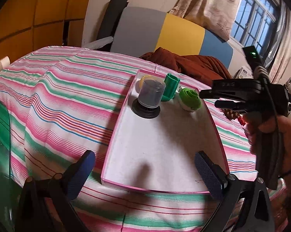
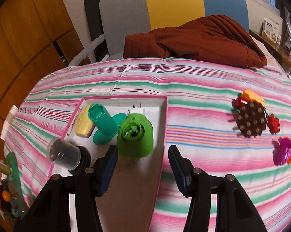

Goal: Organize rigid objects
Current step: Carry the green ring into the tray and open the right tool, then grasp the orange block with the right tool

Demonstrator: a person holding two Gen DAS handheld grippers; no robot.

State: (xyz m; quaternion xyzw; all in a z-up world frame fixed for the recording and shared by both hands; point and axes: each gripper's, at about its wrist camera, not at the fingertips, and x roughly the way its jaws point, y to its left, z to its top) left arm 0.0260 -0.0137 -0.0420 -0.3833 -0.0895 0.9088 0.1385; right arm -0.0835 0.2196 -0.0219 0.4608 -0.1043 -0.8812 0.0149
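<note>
So the bed (image 2: 203, 81) has a pink tray (image 2: 163, 119) already holding four bits. The leftover toys (image 2: 251, 121) sit on the bedspread well right of the right claw (image 2: 143, 166), which is nearer. Both claws are apart, empty; left claw (image 1: 143, 172) hovers over the tray's near end.

Your shallow pink-rimmed tray (image 2: 164, 116) sits on the striped bed cover (image 2: 203, 77); inside it the grey capped jar (image 2: 65, 154) stands left of the bright green plug-in device (image 2: 135, 135). A brown studded disc (image 2: 251, 122) lies well right, outside.

Rust-brown blanket (image 2: 195, 40) against a grey, yellow and blue headboard (image 2: 172, 2); barred window (image 1: 255, 9) beyond.
</note>
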